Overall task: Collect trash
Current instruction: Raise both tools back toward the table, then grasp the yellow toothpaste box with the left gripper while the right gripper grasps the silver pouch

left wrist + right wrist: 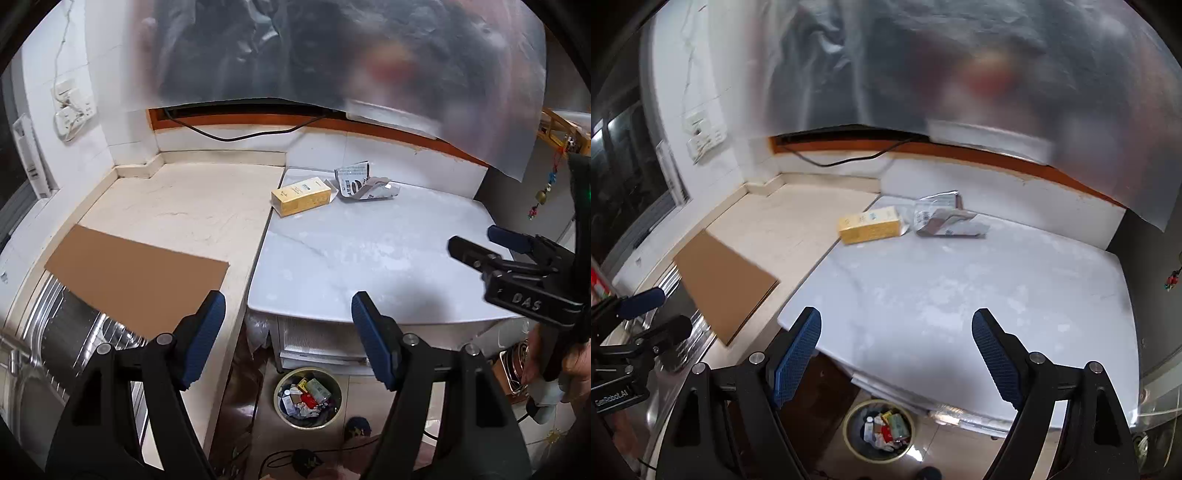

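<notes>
Both tools stand wide and hold nothing: the left tool (288,306) hangs over the seam between the beige surface (192,199) and the white surface (369,236); the right tool (897,325) hangs over the white surface's near edge; a yellow box (301,195) and a torn wrapper (364,182) lie close together at the far side of the white surface; below, on the floor, a bin (307,397) holds mixed trash; a cardboard sheet (136,277) rests partly over the sink (74,332).

Cardboard sheet (136,280) on beige counter (192,199); wall sockets (72,110).
</notes>
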The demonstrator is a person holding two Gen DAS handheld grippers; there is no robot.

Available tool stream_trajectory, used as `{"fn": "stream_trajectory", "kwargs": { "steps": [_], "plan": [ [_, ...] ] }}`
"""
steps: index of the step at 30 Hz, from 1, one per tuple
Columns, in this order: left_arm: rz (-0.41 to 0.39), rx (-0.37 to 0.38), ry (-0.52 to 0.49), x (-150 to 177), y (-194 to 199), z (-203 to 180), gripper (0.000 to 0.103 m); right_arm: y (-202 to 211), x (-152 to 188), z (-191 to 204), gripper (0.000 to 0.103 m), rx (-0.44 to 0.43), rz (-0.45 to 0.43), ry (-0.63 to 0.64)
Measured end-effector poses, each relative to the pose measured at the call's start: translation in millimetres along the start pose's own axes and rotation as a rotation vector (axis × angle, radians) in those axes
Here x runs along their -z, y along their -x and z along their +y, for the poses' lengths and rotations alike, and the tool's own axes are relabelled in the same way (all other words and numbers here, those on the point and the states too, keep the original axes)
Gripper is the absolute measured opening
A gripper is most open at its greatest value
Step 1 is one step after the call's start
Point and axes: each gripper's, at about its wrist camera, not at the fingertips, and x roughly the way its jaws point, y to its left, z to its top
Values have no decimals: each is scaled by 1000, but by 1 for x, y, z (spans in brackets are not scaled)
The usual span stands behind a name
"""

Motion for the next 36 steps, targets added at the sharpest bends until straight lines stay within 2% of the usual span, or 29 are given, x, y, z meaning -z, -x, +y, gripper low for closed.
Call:
{"fn": "stream_trajectory", "kwargs": {
  "steps": [8,15,24,31,33,35,36],
  "plan": [
    [40,-35,-27,-40,-73,0,68,-57,-28,-48,85,-28,33,-69],
    [125,-66,-77,-96,-173,-6,68,-153,-60,-90,85,-101,102,-155],
    [264,-86,-230,-151,-313,-28,68,-290,-85,-120,82,-219,220,-368],
    [371,-50,-311,-165,-381,-42,68,-359,-87,-136,82,-208,269,-584],
    [402,-44,-339,-166,-397,-46,68,-375,-90,-141,80,-200,270,-618],
    [424,-49,-366,-168,-411,-48,68,-387,-92,-145,72,-180,271,-634],
    [435,-51,-377,-168,-417,-49,68,-395,-93,-148,59,-176,278,-641]
  ]
}}
